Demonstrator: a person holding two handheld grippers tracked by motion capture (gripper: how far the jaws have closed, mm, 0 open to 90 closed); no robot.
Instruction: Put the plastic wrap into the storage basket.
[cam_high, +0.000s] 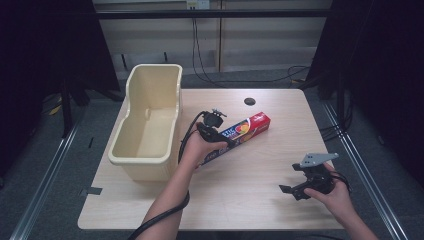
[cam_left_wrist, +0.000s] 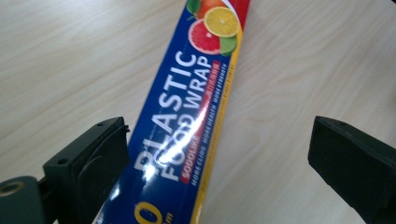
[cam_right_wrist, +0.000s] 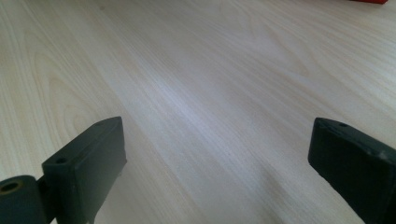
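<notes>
Nearest cam: left gripper (cam_left_wrist: 219, 154), jaws wide, straddling the box (cam_left_wrist: 187, 116) of plastic food wrap. One jaw right by the box edge, poss. touching; other jaw well apart w/ bare table (cam_left_wrist: 289, 70) between. No squeeze yet, so not gripped. Seen from above, left gripper (cam_high: 220, 134) over the box (cam_high: 250, 126), approx. mid-length. Box flat on table (cam_high: 240, 195), diagonal, just right of the bin (cam_high: 150, 117), not touching it. Bin looks empty. Right gripper (cam_high: 292, 189) near front right of table, well apart from box; jaws wide, holding nothing, only wood ahead (cam_right_wrist: 219, 154).

Progress, as judged: early. Approach done, jaws in place round box. Left to do: close on box, lift, prob. move to bin & drop in. Nothing moved to bin so far.
</notes>
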